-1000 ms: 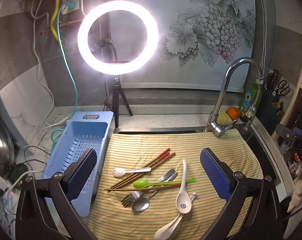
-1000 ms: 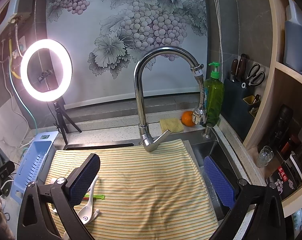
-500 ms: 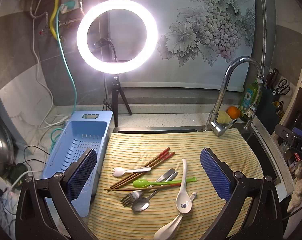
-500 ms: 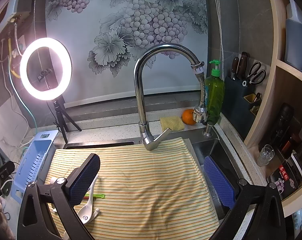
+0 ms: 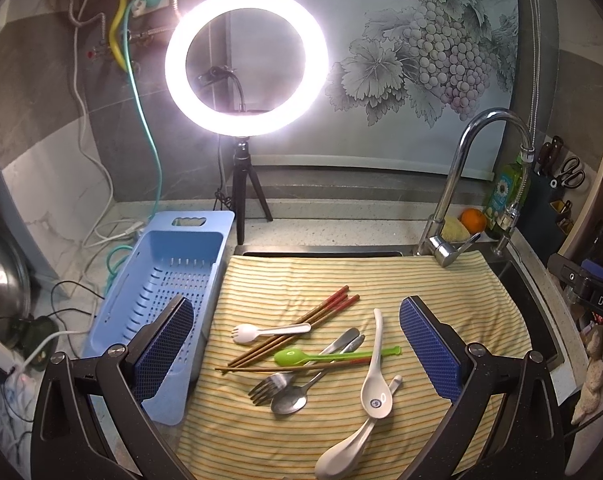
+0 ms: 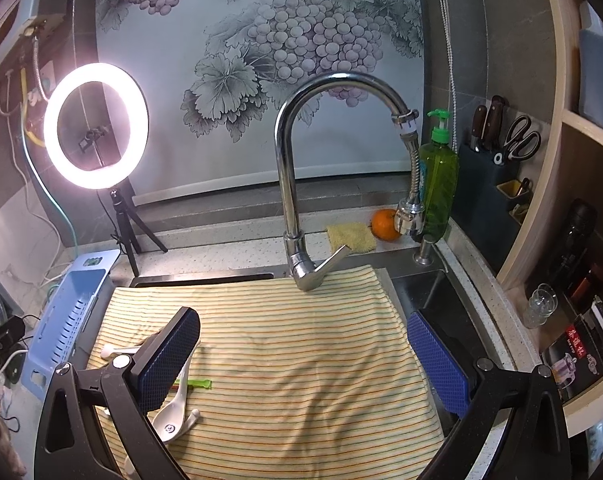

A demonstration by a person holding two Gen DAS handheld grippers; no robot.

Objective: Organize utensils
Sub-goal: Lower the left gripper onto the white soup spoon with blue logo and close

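1. Left wrist view: my left gripper [image 5: 297,344] has its jaws spread wide and holds nothing; it hangs above the utensils, which lie in a loose heap on the striped cloth [image 5: 441,288] over the sink.
2. The heap: red-tipped chopsticks [image 5: 301,322], a white spork [image 5: 269,331], a green spoon [image 5: 325,356], a metal fork [image 5: 273,384], a metal spoon [image 5: 291,400] and two white ceramic spoons [image 5: 375,376].
3. The blue basket [image 5: 161,280] lies just beside the cloth's left edge; I judge it the likely destination.
4. My right gripper [image 6: 301,356], jaws also spread and empty, hangs over bare cloth, with the heap at its left edge.
5. Risk: the pieces cross one another, so closing on one may drag or flick a neighbour.
6. Risk: thin chopsticks lying flat on soft cloth may slip past my pads, or I may pinch the cloth.
7. Risk: the smooth ceramic spoons could swivel or drop if gripped off-centre.
8. Risk: the tap [image 6: 293,184] stands close behind; a careless swing could strike it.
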